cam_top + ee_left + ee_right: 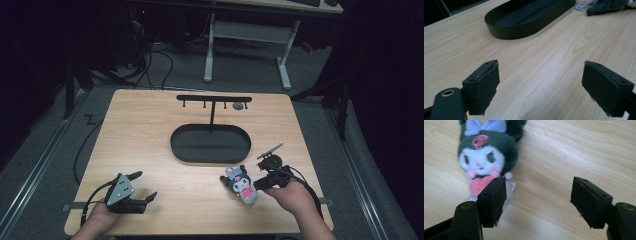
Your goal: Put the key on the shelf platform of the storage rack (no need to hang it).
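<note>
Lying face-up on the wooden table (150, 130), the plush toy (241, 186) is found on the person's side of the black oval tray (210, 143), toward its right end. The right gripper (537, 200) is held low just beside the plush, jaws apart, nothing between them; one pad overlaps its lower body in the right gripper view, probably a grasp line-up. The left gripper (134, 191) is parked well off the tray's near-left, jaws apart, empty. A hook stand (214, 100) rises from the tray's far side, likely a hanging spot.
</note>
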A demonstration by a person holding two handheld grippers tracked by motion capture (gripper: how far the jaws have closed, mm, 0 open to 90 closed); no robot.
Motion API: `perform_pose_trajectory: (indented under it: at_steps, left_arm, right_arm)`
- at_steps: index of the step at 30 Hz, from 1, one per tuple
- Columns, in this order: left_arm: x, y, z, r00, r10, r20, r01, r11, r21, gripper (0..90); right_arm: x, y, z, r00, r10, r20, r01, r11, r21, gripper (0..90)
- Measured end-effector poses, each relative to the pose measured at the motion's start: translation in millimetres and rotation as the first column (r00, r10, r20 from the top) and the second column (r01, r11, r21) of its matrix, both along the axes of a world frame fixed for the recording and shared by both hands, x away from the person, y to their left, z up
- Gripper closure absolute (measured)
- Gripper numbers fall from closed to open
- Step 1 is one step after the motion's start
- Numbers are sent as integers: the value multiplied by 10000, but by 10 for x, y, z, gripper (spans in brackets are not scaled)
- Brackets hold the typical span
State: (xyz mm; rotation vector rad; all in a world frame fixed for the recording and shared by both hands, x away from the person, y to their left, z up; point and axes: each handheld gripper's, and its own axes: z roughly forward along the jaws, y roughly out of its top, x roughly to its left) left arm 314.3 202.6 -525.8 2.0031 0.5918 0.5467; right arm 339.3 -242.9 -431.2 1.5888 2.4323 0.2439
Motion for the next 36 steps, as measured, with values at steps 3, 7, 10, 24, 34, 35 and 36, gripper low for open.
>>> perform_pose_trajectory:
  at_steps: [3, 7, 10, 24, 34, 35, 36]
  left_arm:
    - [9, -8, 0, 10000, -17, -52, 17, 10000, 92, 155]
    - [9, -8, 1, 10000, -54, -48, 55, 9999, 103, 155]
    - [9, -9, 1, 10000, -62, -52, 63, 9999, 115, 155]
    - [12, -16, -1, 9999, -97, -67, 98, 9998, 145, 155]
    - [13, -20, -3, 9999, -106, -87, 107, 9998, 150, 155]
    - [13, -21, -3, 9999, -106, -87, 107, 9998, 151, 155]
    - [13, -21, -3, 9999, -109, -89, 111, 9998, 155, 155]
  right_arm:
    - [-37, 72, 13, 9998, 171, -100, -170, 9998, 73, 279]
    - [-59, 167, 10, 9992, 384, -111, -383, 9991, 163, 267]
    - [-61, 228, 10, 9983, 583, -51, -582, 9981, 179, 263]
    - [-83, 404, -196, 9924, 1120, -501, -1108, 9935, 255, 244]
    - [-115, 415, -360, 9888, 1136, -972, -1114, 9934, 284, 216]
    - [-113, 410, -372, 9878, 1216, -974, -1193, 9924, 289, 219]
    - [-116, 412, -375, 9878, 1172, -1027, -1147, 9929, 298, 221]
